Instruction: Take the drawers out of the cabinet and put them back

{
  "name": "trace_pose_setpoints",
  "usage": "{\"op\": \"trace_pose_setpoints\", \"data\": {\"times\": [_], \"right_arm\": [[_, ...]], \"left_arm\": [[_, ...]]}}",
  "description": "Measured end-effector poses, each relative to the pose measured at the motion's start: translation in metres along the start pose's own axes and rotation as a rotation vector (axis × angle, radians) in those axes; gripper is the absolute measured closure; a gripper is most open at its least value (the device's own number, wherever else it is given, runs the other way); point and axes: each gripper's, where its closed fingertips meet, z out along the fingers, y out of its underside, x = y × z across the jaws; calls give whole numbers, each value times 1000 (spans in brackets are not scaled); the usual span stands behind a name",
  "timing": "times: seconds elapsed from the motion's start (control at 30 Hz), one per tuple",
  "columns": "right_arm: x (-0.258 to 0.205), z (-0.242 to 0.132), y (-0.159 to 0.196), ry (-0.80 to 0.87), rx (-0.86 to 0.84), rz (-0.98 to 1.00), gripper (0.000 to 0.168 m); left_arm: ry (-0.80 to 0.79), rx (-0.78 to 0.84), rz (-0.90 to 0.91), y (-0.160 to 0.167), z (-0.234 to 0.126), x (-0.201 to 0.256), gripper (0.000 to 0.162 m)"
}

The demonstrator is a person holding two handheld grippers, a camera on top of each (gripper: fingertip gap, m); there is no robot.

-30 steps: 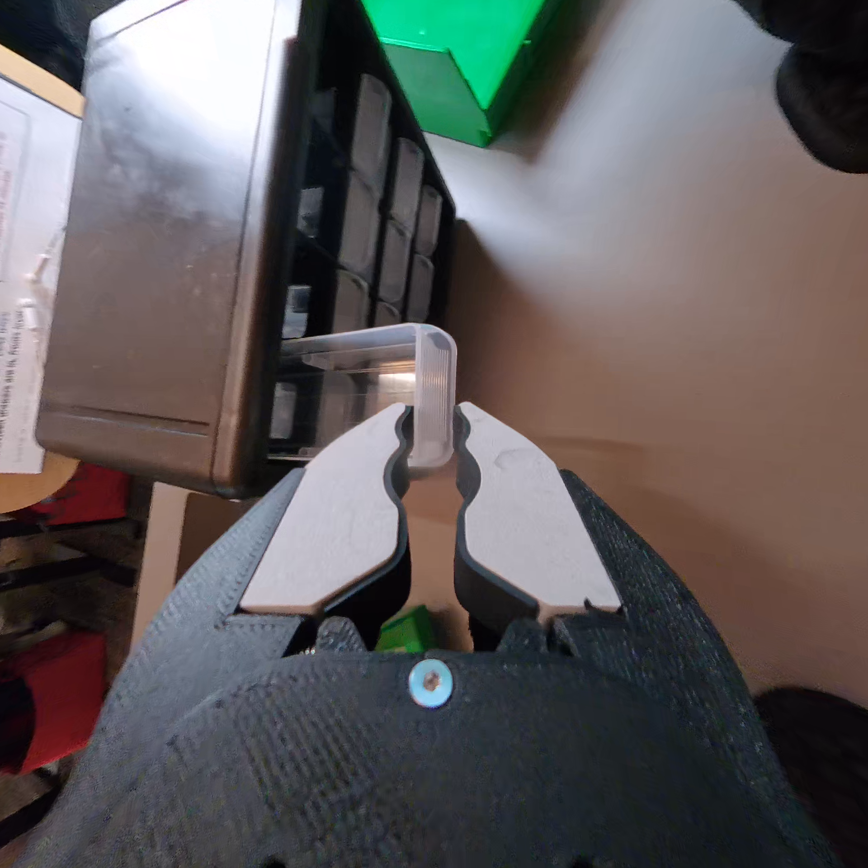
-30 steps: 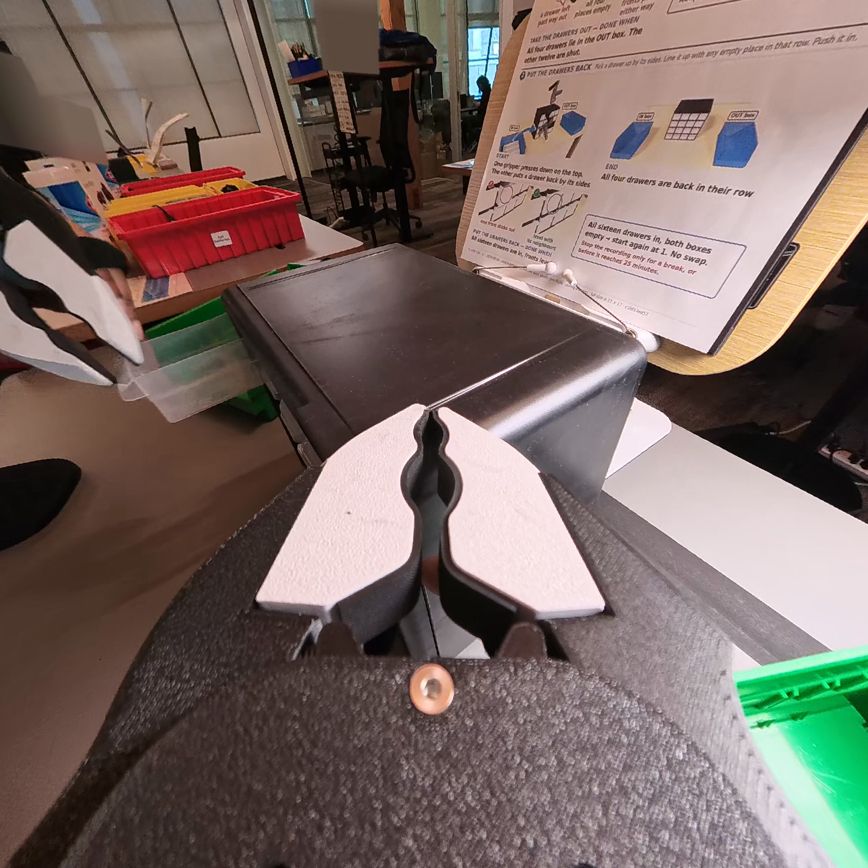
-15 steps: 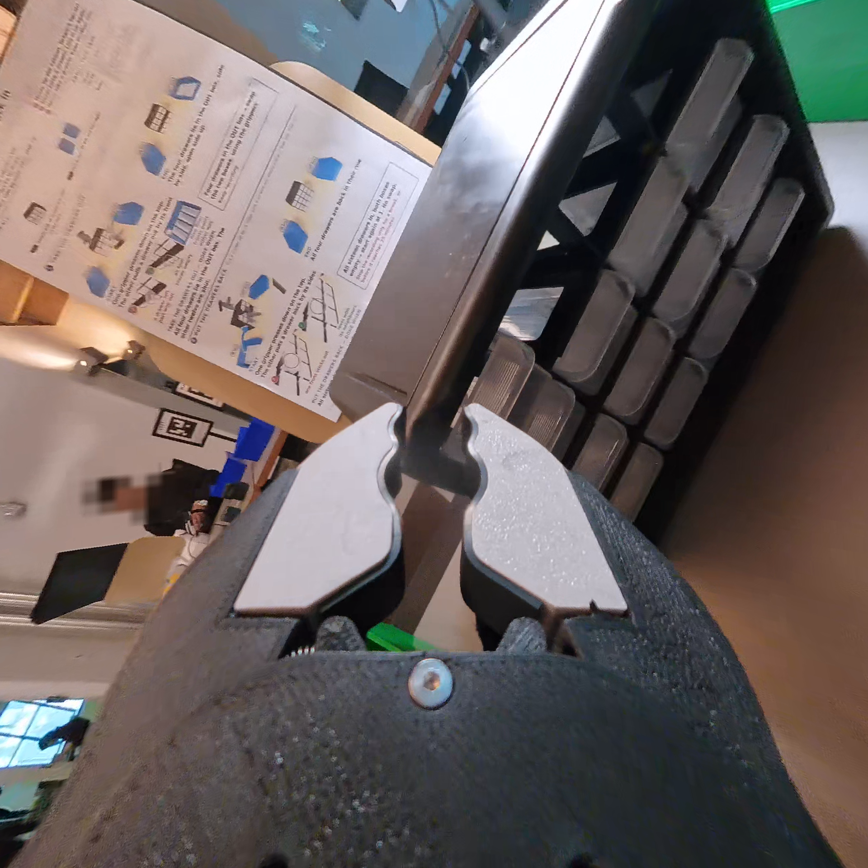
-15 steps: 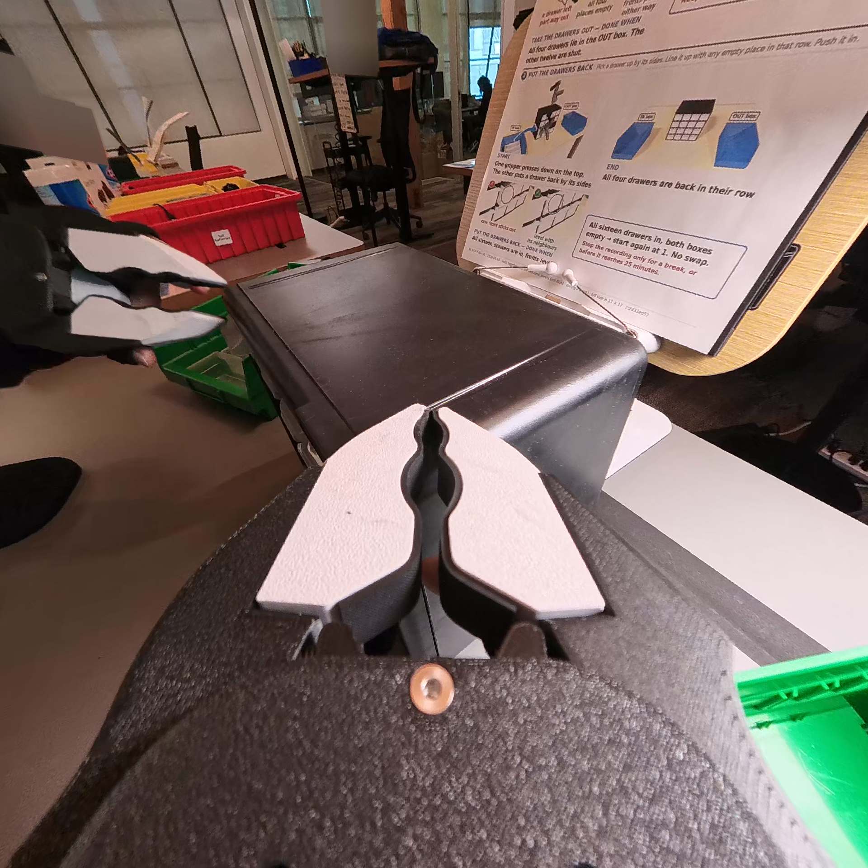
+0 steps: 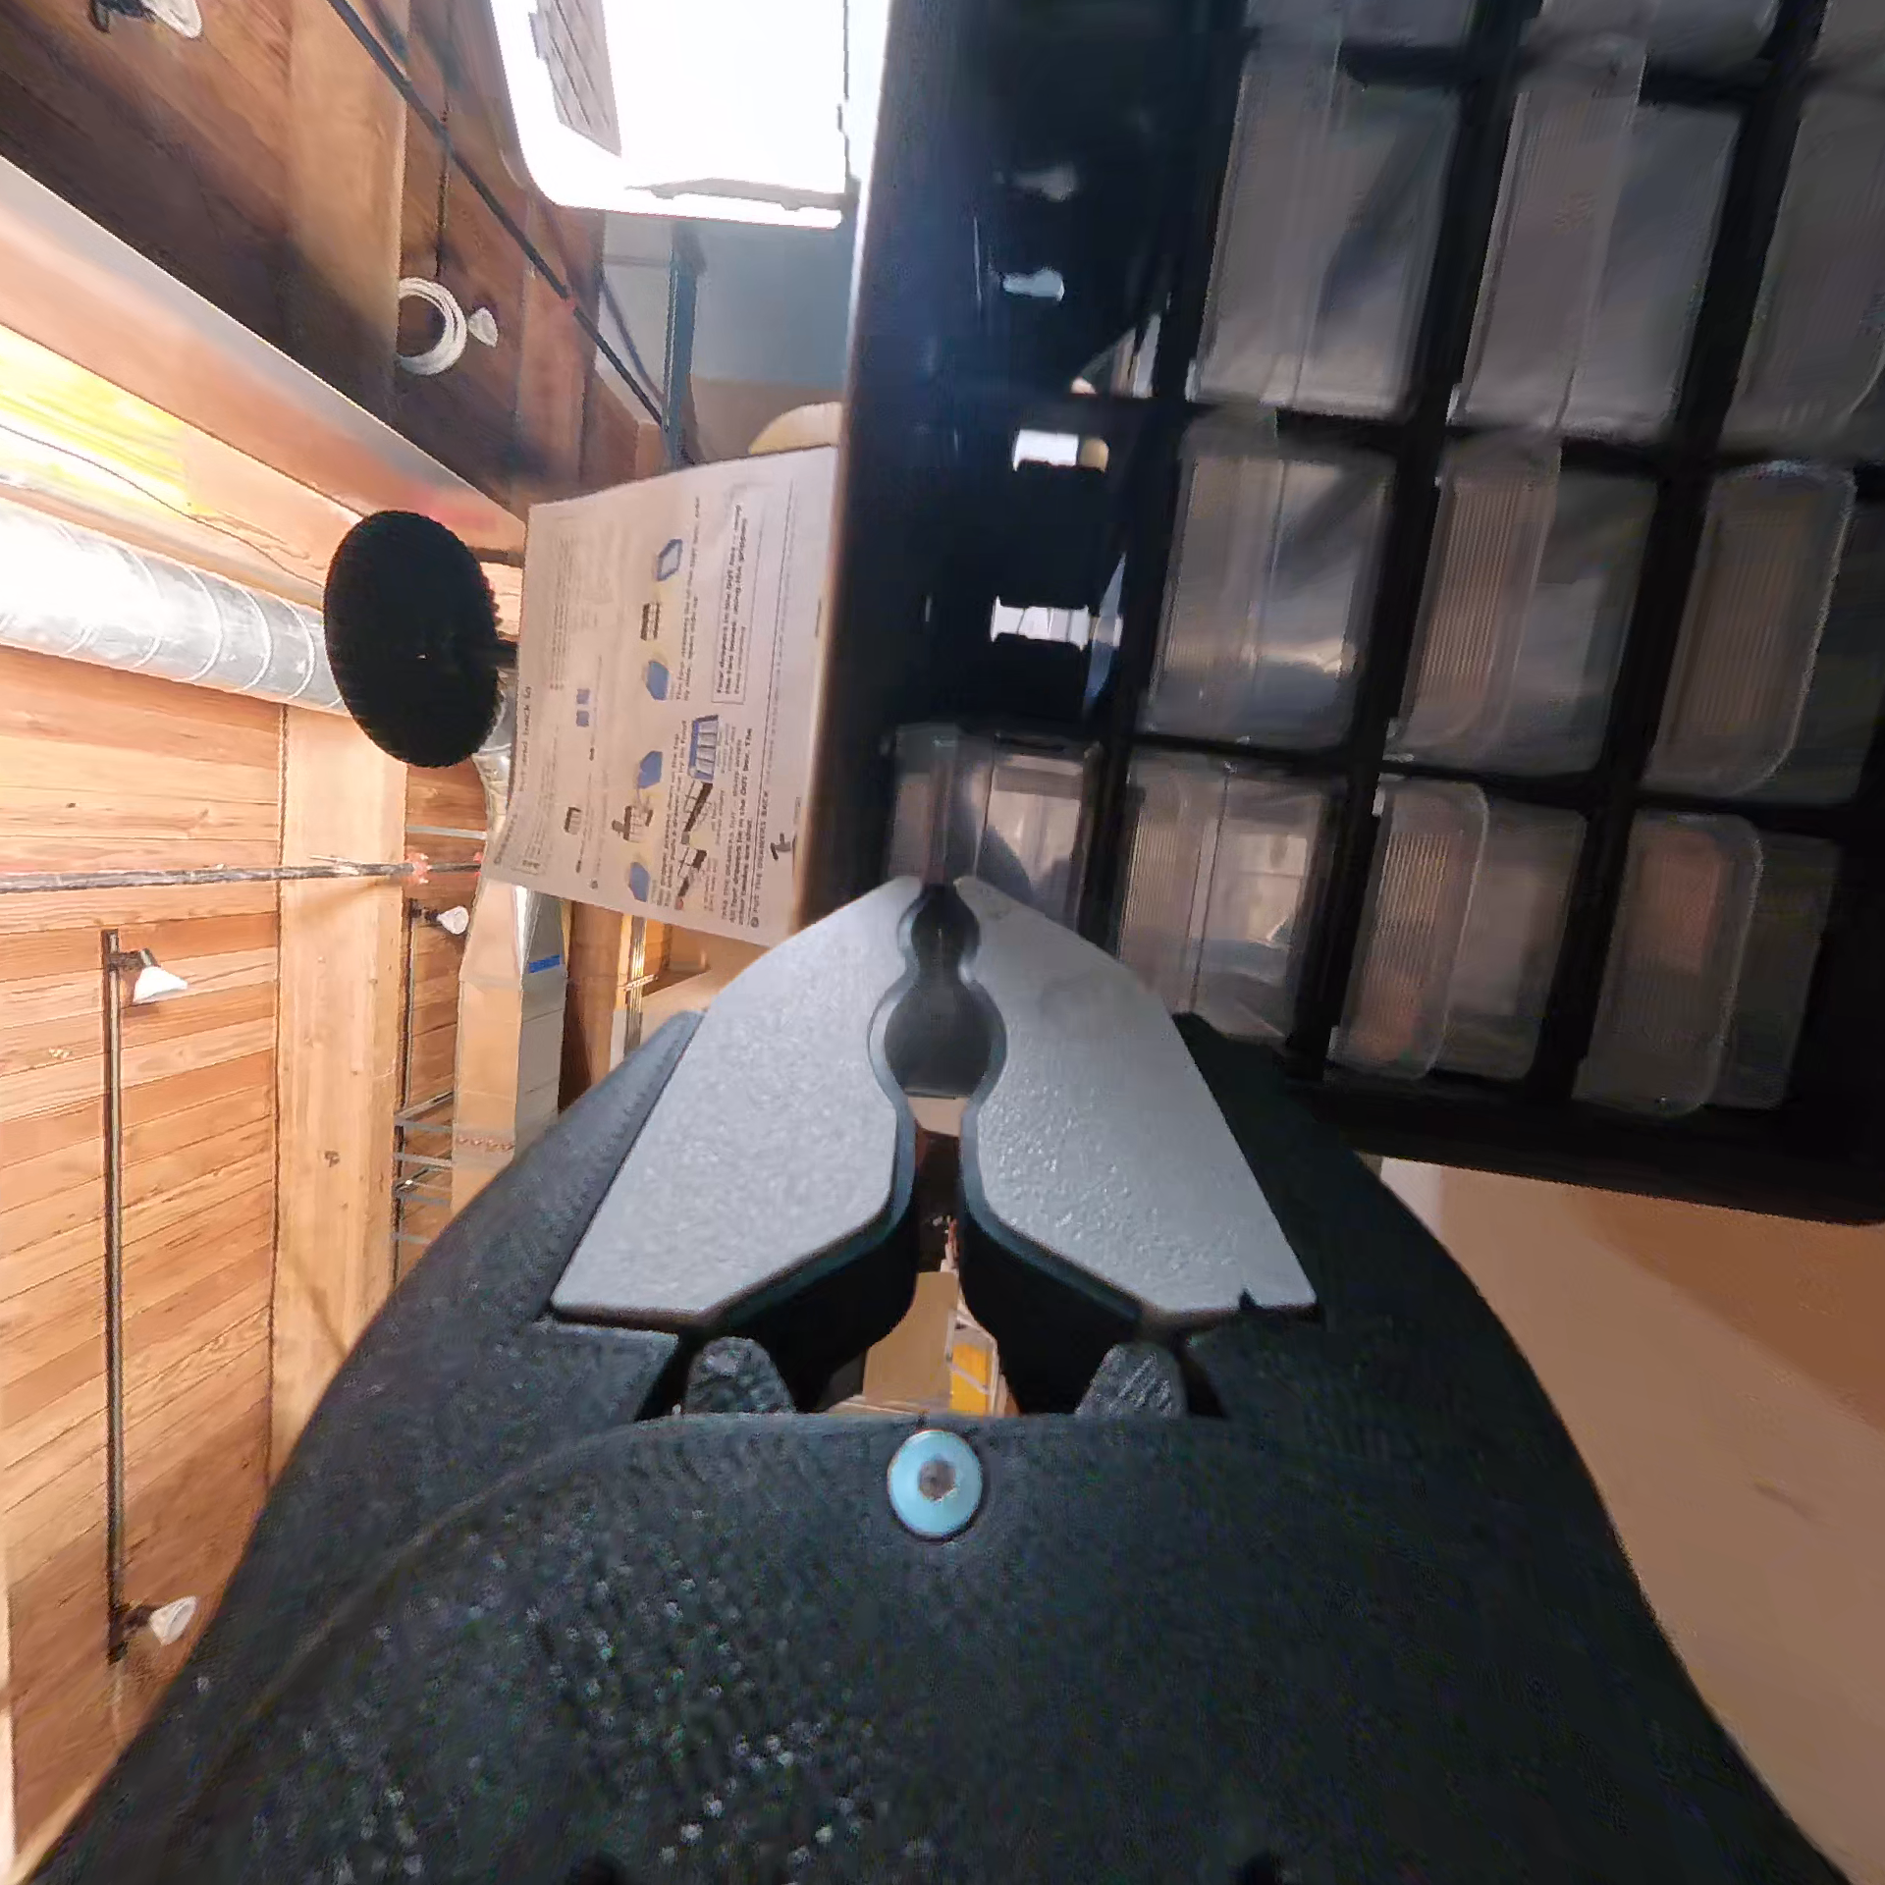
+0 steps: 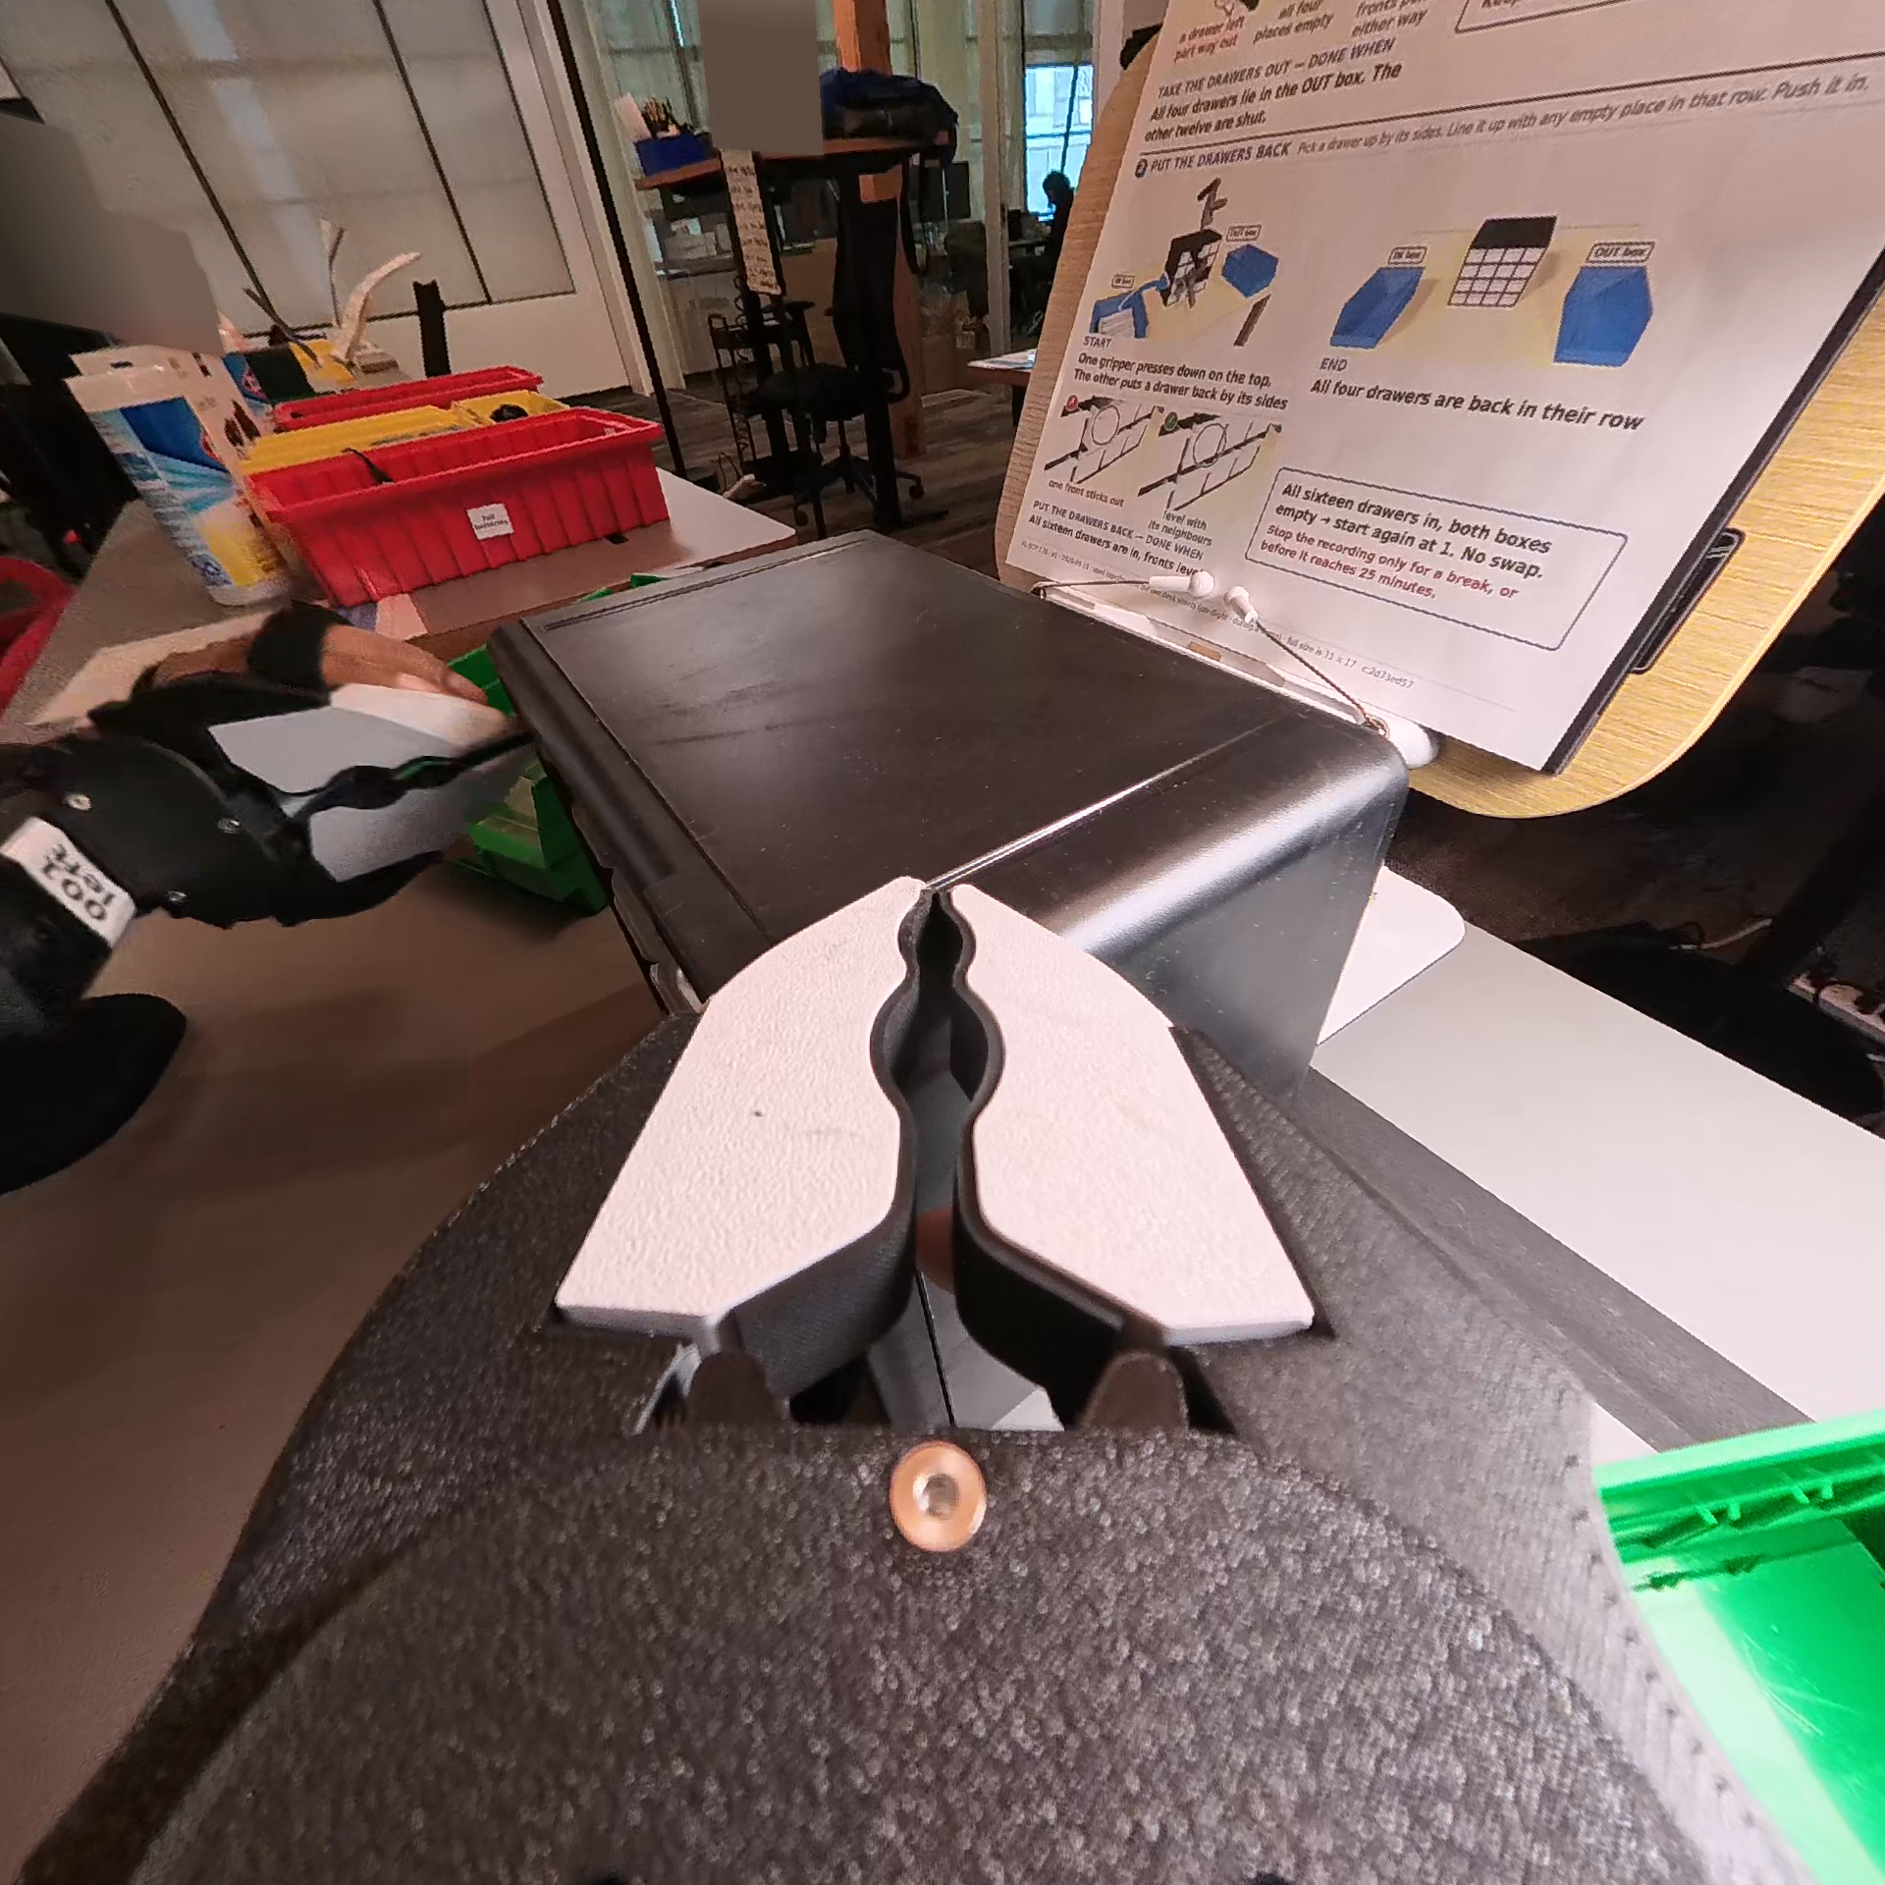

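Observation:
The black cabinet [image 5: 898, 408] fills the left wrist view, turned on its side, with several clear drawers [image 5: 1265, 592] in their slots. Its top row holds one clear drawer [image 5: 995, 816]; the other slots [image 5: 1030, 459] in that row look empty. My left gripper [image 5: 936, 889] is shut and empty, its tips just in front of that drawer. In the right wrist view it [image 6: 510, 740] sits at the cabinet's front top edge. My right gripper [image 6: 933, 896] is shut and empty, tips on the near top edge of the cabinet [image 6: 867, 714].
A green bin [image 6: 1734, 1581] stands at the lower right and another green bin [image 6: 530, 847] lies behind the left gripper. An instruction board [image 6: 1428, 306] leans behind the cabinet. Red bins [image 6: 459, 510] sit on a far table. The tan table [image 6: 306, 1122] runs in front of the cabinet.
My left gripper let go of the clear drawer it held half inside the top row, swung round to face the cabinet front and shut. The drawer now sits in its slot. The right gripper stayed put.

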Motion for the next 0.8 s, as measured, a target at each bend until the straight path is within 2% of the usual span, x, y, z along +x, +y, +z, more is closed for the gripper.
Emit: {"op": "trace_pose_setpoints", "data": {"times": [0.13,0.3,0.37,0.43,0.53,0.6,0.73,0.8], "right_arm": [[0,0,0,-6,2,3,168],[0,0,0,-7,2,4,168],[0,0,0,-8,2,3,168],[0,0,0,-9,3,5,168],[0,0,0,-10,5,9,168],[0,0,0,-9,6,10,168],[0,0,0,-6,6,9,168],[0,0,0,-7,7,11,168]], "left_arm": [[2,-28,19,4,3,1,162],[51,-16,-64,2,-3,1,162],[111,3,-257,3,-10,-1,159],[182,20,-531,10,-19,-10,156],[245,-23,-898,45,-26,-28,151],[288,-82,-1071,78,-29,-33,146],[361,-271,-1248,155,-36,-27,136],[429,-379,-1289,192,-41,-17,136]]}}
